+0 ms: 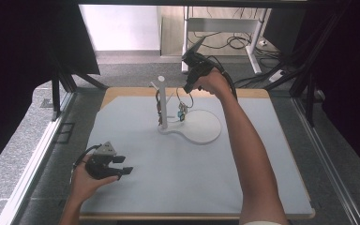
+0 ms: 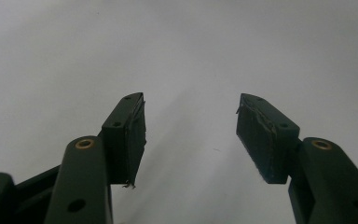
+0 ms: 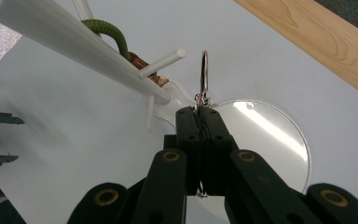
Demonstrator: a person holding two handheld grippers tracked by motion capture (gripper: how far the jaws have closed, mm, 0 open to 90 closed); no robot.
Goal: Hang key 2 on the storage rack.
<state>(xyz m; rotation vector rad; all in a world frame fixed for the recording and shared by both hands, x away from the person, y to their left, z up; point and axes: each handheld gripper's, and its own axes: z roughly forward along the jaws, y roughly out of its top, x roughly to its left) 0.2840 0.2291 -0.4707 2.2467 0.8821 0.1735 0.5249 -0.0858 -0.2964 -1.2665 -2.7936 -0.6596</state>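
A white stand (image 1: 162,101) with short pegs rises from a round white base (image 1: 206,129) at the far middle of the table. My right gripper (image 1: 189,86) hovers just right of the post, shut on a metal key ring (image 1: 184,100) with small charms (image 1: 182,114) dangling below. In the right gripper view the jaws (image 3: 199,112) pinch the ring (image 3: 204,70) close beside a peg (image 3: 162,63); a green cord (image 3: 106,29) hangs on the post (image 3: 70,39). My left gripper (image 1: 123,166) rests open at the table's near left, nothing between its pads (image 2: 130,135).
The grey table mat (image 1: 178,173) lies on a wooden board whose edge (image 3: 317,37) runs behind the stand. Another dark item (image 1: 159,105) hangs on the post's left side. Black frame posts and cables stand beyond the table.
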